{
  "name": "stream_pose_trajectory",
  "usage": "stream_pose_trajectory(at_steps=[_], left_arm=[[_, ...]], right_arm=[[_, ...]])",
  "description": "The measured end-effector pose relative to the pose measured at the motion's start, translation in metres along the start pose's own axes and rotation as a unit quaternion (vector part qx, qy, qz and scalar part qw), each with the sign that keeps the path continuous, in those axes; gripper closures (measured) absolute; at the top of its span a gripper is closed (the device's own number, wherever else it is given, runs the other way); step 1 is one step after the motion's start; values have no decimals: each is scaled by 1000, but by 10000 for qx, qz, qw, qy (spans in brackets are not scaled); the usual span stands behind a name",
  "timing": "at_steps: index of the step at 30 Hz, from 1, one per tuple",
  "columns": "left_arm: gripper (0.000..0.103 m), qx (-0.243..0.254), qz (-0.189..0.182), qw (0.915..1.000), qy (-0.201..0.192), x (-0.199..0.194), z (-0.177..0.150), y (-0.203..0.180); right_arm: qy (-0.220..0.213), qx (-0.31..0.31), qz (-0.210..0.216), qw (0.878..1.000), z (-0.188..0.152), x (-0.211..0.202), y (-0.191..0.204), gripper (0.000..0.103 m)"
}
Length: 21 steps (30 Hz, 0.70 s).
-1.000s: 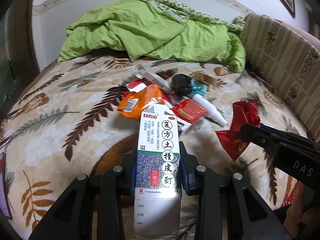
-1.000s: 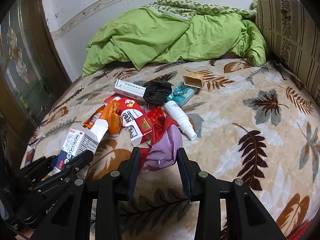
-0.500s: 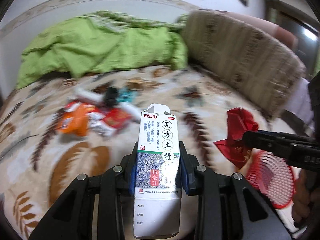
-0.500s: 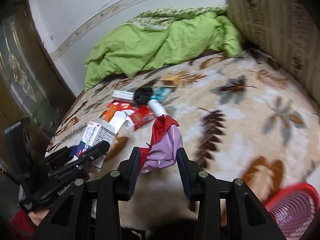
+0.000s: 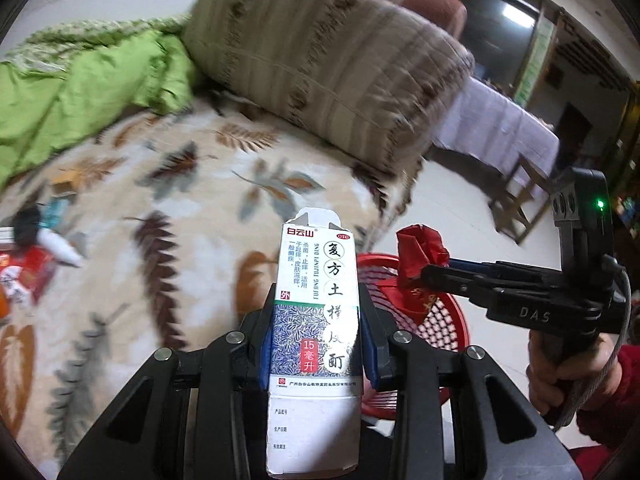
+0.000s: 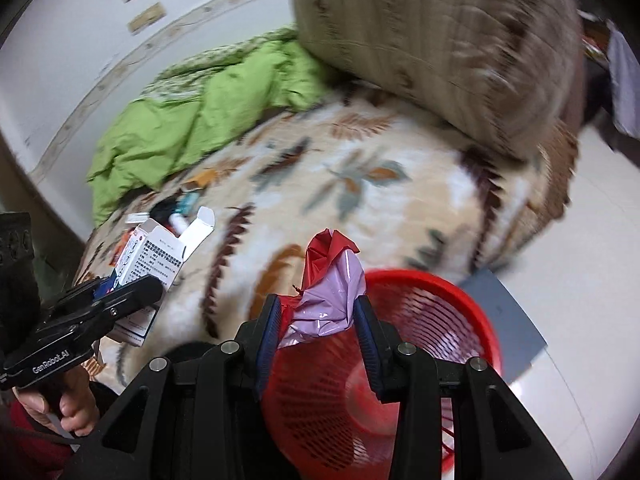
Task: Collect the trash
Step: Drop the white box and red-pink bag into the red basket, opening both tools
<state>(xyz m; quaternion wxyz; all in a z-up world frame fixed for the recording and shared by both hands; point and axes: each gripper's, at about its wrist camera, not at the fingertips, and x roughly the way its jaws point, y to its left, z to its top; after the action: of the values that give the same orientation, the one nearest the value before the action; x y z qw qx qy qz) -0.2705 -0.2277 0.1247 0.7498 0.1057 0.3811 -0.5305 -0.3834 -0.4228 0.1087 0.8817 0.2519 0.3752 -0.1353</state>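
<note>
Both grippers have swung off the trash pile toward the red mesh basket (image 6: 472, 312), which was barely in frame half a second ago and now sits right under them on the pale floor beside the bed. Left gripper (image 5: 316, 344) is clamped on a tall rectangular cardboard medicine box (image 5: 316, 320), glossy white with a blue leaf-print band, top flap open; box is upright, just left of the basket rim in the left view, over the bed edge. Right gripper (image 6: 318, 332) is pinched on a crumpled wrapper (image 6: 328, 280), crinkly red foil outside, shiny lilac inside, held directly above the basket opening. Basket is round, rigid plastic lattice, solid rim. Remaining litter (image 5: 44, 240) stays on the fuzzy leaf-print blanket (image 5: 192, 208), well apart from the basket, blurred. Rumpled green quilt (image 6: 192, 120) and striped brown cushion (image 5: 332, 64) lie further beyond the basket.
</note>
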Motion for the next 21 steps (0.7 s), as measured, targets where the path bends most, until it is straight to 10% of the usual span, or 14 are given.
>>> stream_pose_trajectory(at_steps=[5, 21], left_arm=[[41, 14, -337, 9984, 464, 34, -1, -20], [34, -684, 667, 9950, -297, -37, -11, 45]], right_arm=[[144, 223, -138, 9996, -7, 6, -21, 47], [-270, -289, 254, 9989, 15, 8, 26, 44]])
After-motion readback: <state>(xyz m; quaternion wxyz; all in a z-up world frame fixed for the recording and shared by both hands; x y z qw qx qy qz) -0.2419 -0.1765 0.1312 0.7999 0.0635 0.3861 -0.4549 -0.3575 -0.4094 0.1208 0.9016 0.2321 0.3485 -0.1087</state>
